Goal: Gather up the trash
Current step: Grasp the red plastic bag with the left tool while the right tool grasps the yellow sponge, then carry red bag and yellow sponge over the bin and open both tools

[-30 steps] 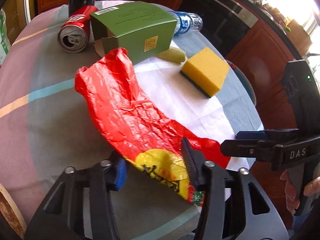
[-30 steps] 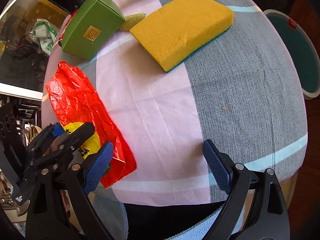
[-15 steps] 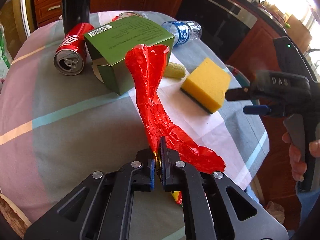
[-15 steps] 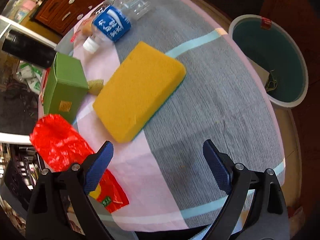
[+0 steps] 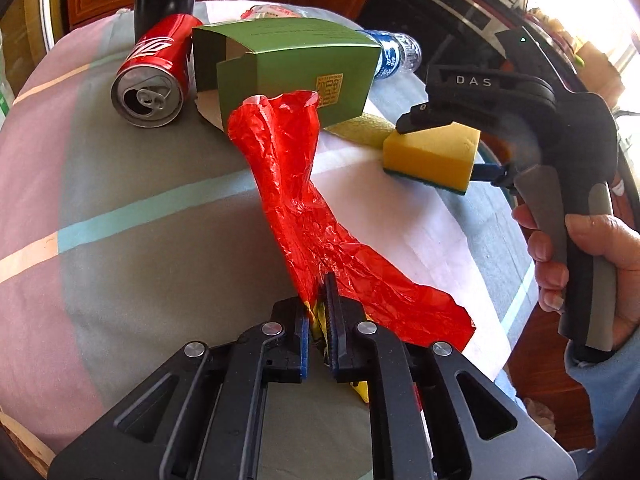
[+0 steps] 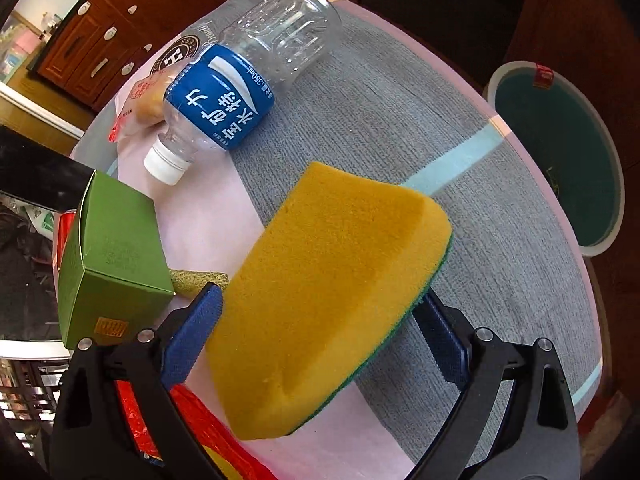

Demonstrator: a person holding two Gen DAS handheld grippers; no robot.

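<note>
My left gripper (image 5: 318, 320) is shut on the near end of a crumpled red plastic bag (image 5: 296, 200), which rises off the table toward the green box. My right gripper (image 6: 316, 320) is open, its blue pads on either side of a yellow sponge (image 6: 336, 292) with a green underside; I cannot tell if the pads touch it. The sponge (image 5: 432, 152) and the right gripper (image 5: 444, 148) also show in the left wrist view. A red soda can (image 5: 154, 80), a green carton (image 5: 296, 68) and an empty blue-labelled water bottle (image 6: 240, 92) lie on the table.
The round table has a striped cloth (image 5: 120, 216). A teal bin (image 6: 560, 152) stands on the floor past the table's right edge. A small yellow-green scrap (image 6: 200, 280) lies between carton and sponge. A snack packet (image 6: 144, 96) lies behind the bottle.
My left gripper closed on the red bag and lifted it. My right gripper moved forward over the table and now straddles the sponge.
</note>
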